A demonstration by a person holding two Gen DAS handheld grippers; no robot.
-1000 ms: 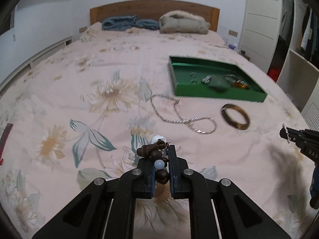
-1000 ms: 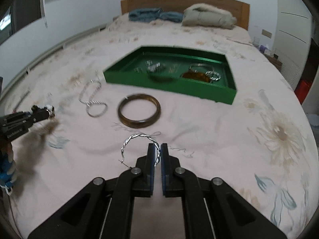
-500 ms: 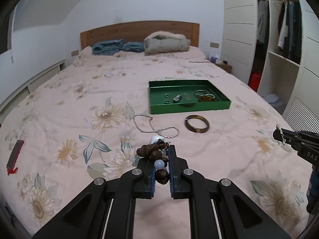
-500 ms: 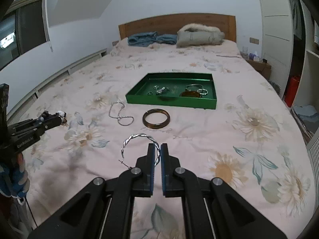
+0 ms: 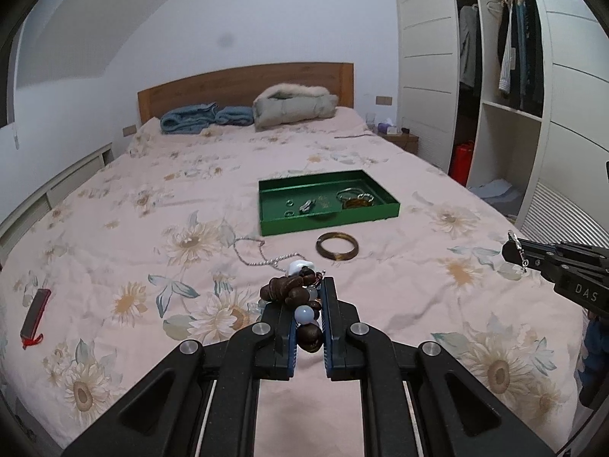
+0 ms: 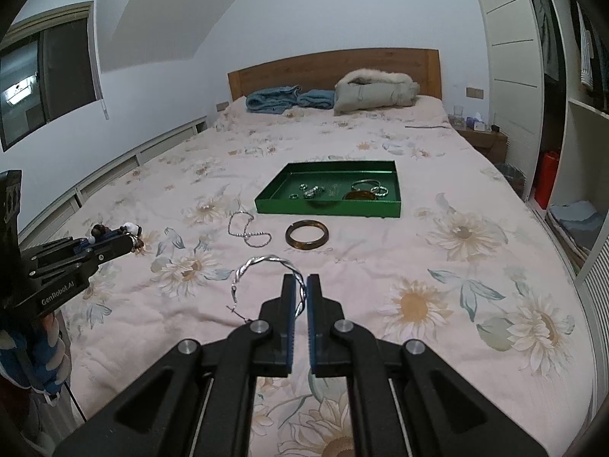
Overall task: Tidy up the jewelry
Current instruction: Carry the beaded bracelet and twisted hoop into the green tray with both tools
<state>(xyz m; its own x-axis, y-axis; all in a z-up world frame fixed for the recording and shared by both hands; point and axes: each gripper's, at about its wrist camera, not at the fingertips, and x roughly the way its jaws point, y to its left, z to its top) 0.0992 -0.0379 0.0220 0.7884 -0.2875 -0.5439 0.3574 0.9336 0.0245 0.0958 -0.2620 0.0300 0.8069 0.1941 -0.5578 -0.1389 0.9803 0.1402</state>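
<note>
My left gripper (image 5: 309, 293) is shut on a beaded bracelet (image 5: 295, 297) of dark brown, pale blue and white beads, held above the bed. My right gripper (image 6: 300, 285) is shut on a twisted silver bangle (image 6: 266, 266), which sticks out to the left of its fingers. Farther up the floral bedspread lies a green tray (image 5: 281, 224) (image 6: 327, 207) with several rings and bangles inside. In front of the tray a brown bangle (image 5: 337, 250) (image 6: 306, 234) and a silver chain (image 5: 259, 255) (image 6: 247, 228) lie on the bedspread. Each gripper shows at the edge of the other's view.
A dark phone-like object with a red strap (image 5: 35, 314) lies on the bed at the left. Blue folded cloth (image 5: 205, 118) and a grey jacket (image 5: 295, 106) rest by the wooden headboard. A white wardrobe (image 5: 495, 87) stands along the right side.
Both grippers have risen and drawn back from the tray, each keeping its hold. The tray, brown bangle and chain now look smaller and farther away.
</note>
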